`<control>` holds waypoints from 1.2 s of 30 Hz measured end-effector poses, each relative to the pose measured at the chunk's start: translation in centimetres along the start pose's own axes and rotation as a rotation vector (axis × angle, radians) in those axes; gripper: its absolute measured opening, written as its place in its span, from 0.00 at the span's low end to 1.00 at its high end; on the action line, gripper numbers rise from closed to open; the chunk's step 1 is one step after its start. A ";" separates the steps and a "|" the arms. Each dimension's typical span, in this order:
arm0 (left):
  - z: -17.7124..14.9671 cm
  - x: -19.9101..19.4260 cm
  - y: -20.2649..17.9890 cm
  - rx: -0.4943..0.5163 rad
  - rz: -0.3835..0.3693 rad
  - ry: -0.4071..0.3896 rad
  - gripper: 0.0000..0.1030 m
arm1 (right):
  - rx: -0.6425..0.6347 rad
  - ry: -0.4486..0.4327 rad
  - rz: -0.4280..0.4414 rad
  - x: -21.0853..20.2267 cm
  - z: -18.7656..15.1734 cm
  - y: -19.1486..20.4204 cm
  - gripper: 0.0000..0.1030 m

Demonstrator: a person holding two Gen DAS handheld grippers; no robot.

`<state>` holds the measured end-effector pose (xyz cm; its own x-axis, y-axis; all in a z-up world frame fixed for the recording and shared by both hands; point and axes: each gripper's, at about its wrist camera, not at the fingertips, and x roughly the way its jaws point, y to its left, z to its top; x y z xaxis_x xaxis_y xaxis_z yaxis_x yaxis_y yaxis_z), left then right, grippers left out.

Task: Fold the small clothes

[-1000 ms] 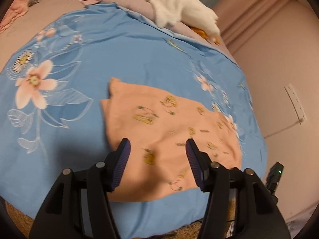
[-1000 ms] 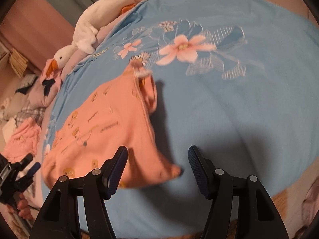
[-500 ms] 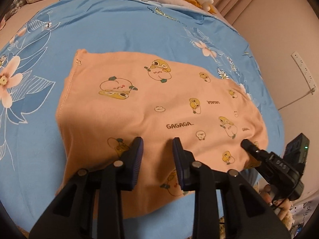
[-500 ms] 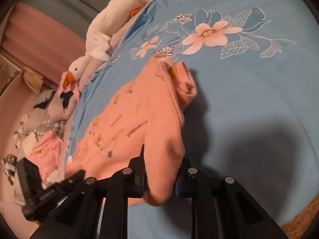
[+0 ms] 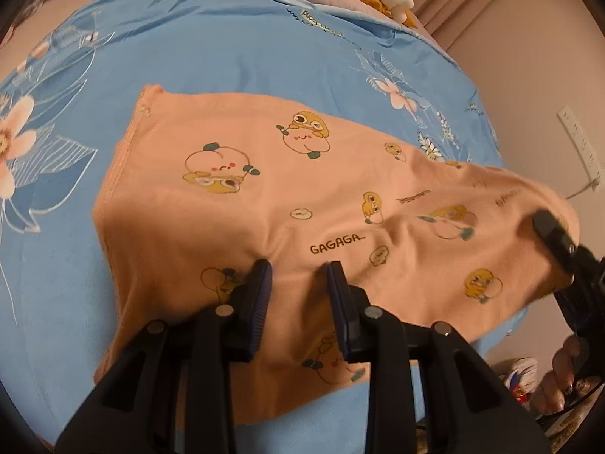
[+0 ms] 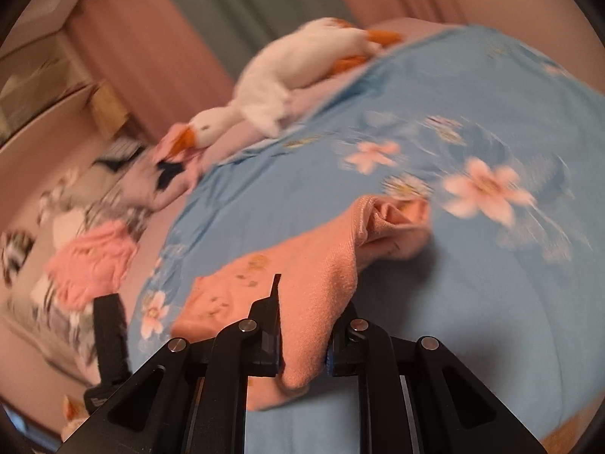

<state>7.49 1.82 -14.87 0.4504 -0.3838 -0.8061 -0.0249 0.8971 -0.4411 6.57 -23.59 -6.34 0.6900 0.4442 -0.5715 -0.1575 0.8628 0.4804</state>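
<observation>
We are lifting the peach garment (image 5: 264, 204) by its near edge; it is lying mid-frame on the blue floral sheet (image 5: 227, 49), partly raised. Our left gripper (image 5: 297, 276) is pinching a bunched ridge of cloth at lower centre, fingers narrowed but not fully together. Our right gripper (image 6: 302, 325) is clamping a thick fold at the bottom of its view. We are judging that both corners should rise level and taut to keep the fold line straight. Since a second ago, both pairs of fingers have gone from spread above the cloth to gripping it.
</observation>
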 end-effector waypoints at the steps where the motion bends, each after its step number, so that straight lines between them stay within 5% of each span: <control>1: 0.0 -0.4 0.3 -0.021 -0.014 0.001 0.28 | -0.045 0.013 0.009 0.5 0.4 1.1 0.17; 10: 0.0 -7.4 5.1 -0.158 -0.078 -0.098 0.30 | -0.360 0.166 0.081 5.7 0.1 9.6 0.17; 14: -0.3 -9.6 7.7 -0.191 -0.037 -0.134 0.30 | -0.447 0.266 0.117 8.4 -2.1 12.5 0.17; 21: -0.8 -10.5 9.8 -0.245 -0.047 -0.139 0.30 | -0.543 0.441 0.116 12.0 -7.0 14.8 0.17; 24: -0.7 -10.6 9.7 -0.243 -0.097 -0.121 0.30 | -0.545 0.447 0.120 12.0 -7.6 14.8 0.22; 28: 0.2 -10.0 8.8 -0.231 -0.156 -0.093 0.43 | -0.480 0.458 0.156 11.4 -6.9 14.0 0.24; 36: 2.4 -9.1 5.7 -0.142 -0.215 -0.046 0.59 | -0.448 0.420 0.154 8.2 -5.1 12.4 0.59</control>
<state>5.42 10.95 -9.07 0.4987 -0.5495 -0.6704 -0.0473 0.7550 -0.6540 6.67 -7.99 -8.50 0.3135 0.5500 -0.7741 -0.5761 0.7582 0.3054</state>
